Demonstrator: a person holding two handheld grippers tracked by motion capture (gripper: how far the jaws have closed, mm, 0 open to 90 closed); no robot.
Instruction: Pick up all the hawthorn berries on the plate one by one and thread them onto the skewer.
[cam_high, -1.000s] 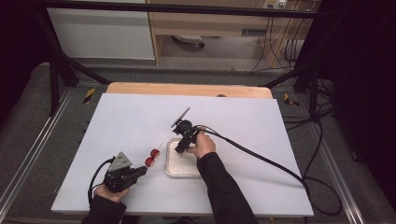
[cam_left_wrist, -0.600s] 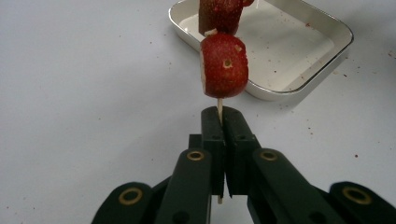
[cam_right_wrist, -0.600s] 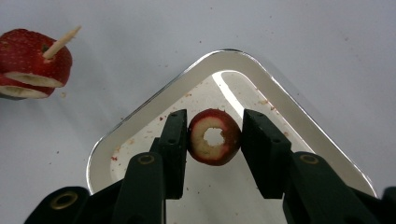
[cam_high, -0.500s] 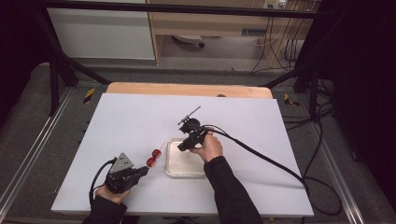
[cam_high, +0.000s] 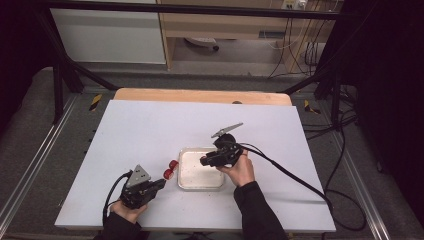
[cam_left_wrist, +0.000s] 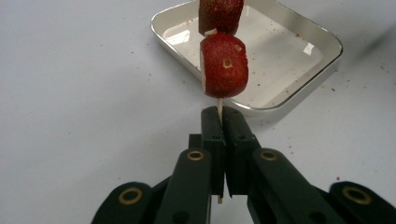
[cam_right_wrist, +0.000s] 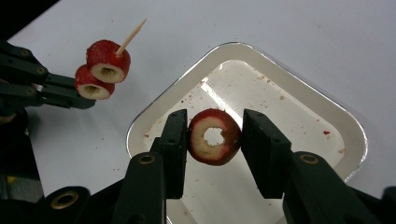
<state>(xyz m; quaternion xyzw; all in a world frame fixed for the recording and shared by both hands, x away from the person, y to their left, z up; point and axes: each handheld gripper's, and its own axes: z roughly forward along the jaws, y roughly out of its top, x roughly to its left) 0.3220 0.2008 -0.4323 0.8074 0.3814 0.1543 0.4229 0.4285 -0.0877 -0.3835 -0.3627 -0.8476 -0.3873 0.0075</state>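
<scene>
A: Holding steady: left gripper (cam_left_wrist: 223, 122) is clamped tight on the thin wooden skewer (cam_left_wrist: 219, 108), two cored red fruit slices (cam_left_wrist: 224, 65) already threaded on it, hovering just beside the shallow white square tray (cam_high: 186, 181).

B: And the right gripper (cam_right_wrist: 214, 135)?

A: Pinching a third red ring-shaped fruit slice (cam_right_wrist: 214, 136) by its outer skin, hole facing the camera, held over the tray, apart from the skewer tip (cam_right_wrist: 132, 32).

B: Handling?

A: My read: very light, but soft and wet. Flesh ring is thin around the hole, so it'd likely crush or split if squeezed harder. Skin looks slick, juice specks all over the tray. Gripping across the skin sides, as now, seems right; keeps the hole clear.

B: Skewer?

A: Stiff but thin, probably snaps under side load. Held near the blunt end, pointed end free. Hole needs to line up square with the tip.
</scene>
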